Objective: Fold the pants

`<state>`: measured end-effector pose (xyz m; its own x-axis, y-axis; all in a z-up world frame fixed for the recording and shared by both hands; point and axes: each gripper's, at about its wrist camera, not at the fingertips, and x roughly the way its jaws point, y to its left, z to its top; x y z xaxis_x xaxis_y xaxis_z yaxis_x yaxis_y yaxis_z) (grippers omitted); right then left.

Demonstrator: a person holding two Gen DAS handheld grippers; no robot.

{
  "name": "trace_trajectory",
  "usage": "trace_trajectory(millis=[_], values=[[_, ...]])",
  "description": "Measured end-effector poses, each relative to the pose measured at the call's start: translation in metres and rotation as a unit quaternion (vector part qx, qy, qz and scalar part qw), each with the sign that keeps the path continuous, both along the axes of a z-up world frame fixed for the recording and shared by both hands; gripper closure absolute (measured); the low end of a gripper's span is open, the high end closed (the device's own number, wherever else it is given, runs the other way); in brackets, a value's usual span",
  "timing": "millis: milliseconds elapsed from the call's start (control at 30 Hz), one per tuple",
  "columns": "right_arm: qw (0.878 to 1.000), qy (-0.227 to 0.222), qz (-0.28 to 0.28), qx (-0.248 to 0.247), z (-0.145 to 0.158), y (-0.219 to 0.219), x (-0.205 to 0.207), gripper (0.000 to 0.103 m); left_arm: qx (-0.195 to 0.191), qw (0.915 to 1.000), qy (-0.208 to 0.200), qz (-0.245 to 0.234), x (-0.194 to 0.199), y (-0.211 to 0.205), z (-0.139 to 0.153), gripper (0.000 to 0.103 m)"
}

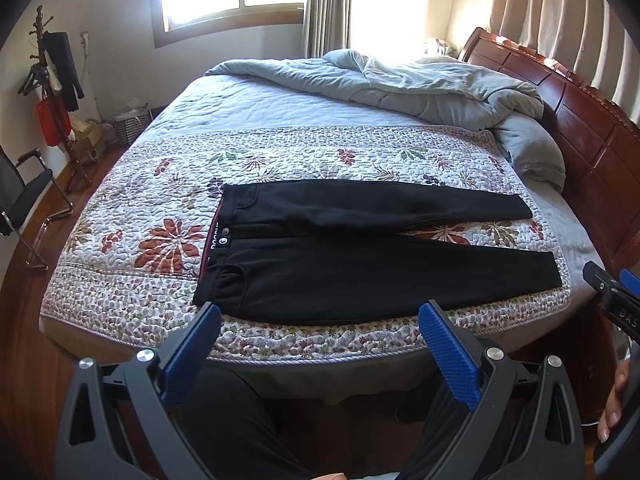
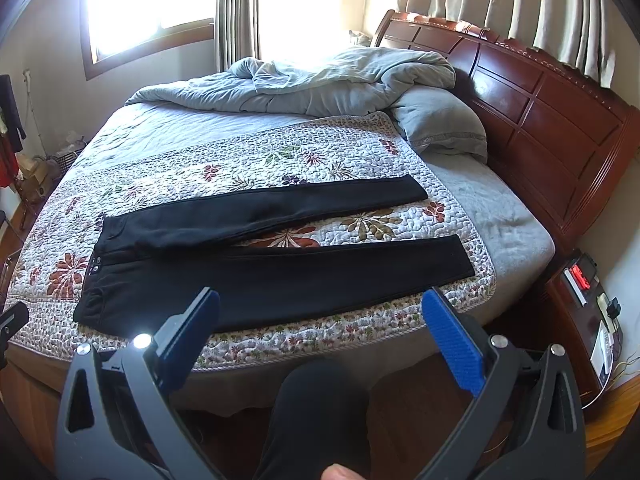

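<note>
Black pants (image 1: pixel 360 248) lie flat on the floral quilt (image 1: pixel 280 152), waistband to the left, both legs spread toward the right in a narrow V. In the right wrist view the same pants (image 2: pixel 280 264) stretch across the quilt (image 2: pixel 240 152). My left gripper (image 1: pixel 320 312) is open, held above the bed's near edge just short of the near leg, nothing between its blue pads. My right gripper (image 2: pixel 320 300) is open too, hovering over the near leg's lower edge and holding nothing. The right gripper's tip (image 1: pixel 612 288) also shows at the left wrist view's right edge.
A rumpled grey duvet (image 1: pixel 420 84) and pillow (image 2: pixel 440 124) lie at the far side by the wooden headboard (image 2: pixel 540 120). A nightstand (image 2: pixel 588 312) with small items stands right of the bed. A coat rack (image 1: pixel 52 92) and chair (image 1: pixel 28 196) are at left. The person's dark-clad leg (image 2: pixel 320 408) is below.
</note>
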<state>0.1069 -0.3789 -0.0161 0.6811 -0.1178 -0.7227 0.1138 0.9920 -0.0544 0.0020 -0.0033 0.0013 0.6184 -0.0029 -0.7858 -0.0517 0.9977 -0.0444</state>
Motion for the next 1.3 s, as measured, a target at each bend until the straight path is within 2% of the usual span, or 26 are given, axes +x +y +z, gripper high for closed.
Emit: trace_trajectory(millis=[1033,1067,1133,1200,1233,1300], values=[[1.0,0.009,0.0,0.001,-0.004,0.001,0.006,0.003,0.004,1.0,0.002,0.004,0.002,0.003,-0.004,0.004],[1.0,0.009,0.001,0.001,-0.005,0.001,0.007,0.003,0.005,1.0,-0.001,-0.001,0.002,0.003,-0.006,0.004],[1.0,0.01,0.009,0.002,-0.008,0.0,0.012,0.003,-0.019,0.9991,-0.017,-0.034,0.001,0.002,-0.011,0.004],[1.0,0.009,0.023,0.007,-0.013,-0.002,0.017,0.003,-0.074,0.9934,-0.027,-0.084,0.002,0.009,-0.023,0.004],[0.999,0.001,0.034,0.01,-0.014,-0.002,0.02,0.003,-0.087,0.9916,-0.025,-0.092,0.003,0.012,-0.028,0.004],[0.996,-0.055,0.062,0.014,-0.009,-0.003,0.018,0.003,-0.063,0.9932,-0.017,-0.096,0.01,0.018,-0.041,0.004]])
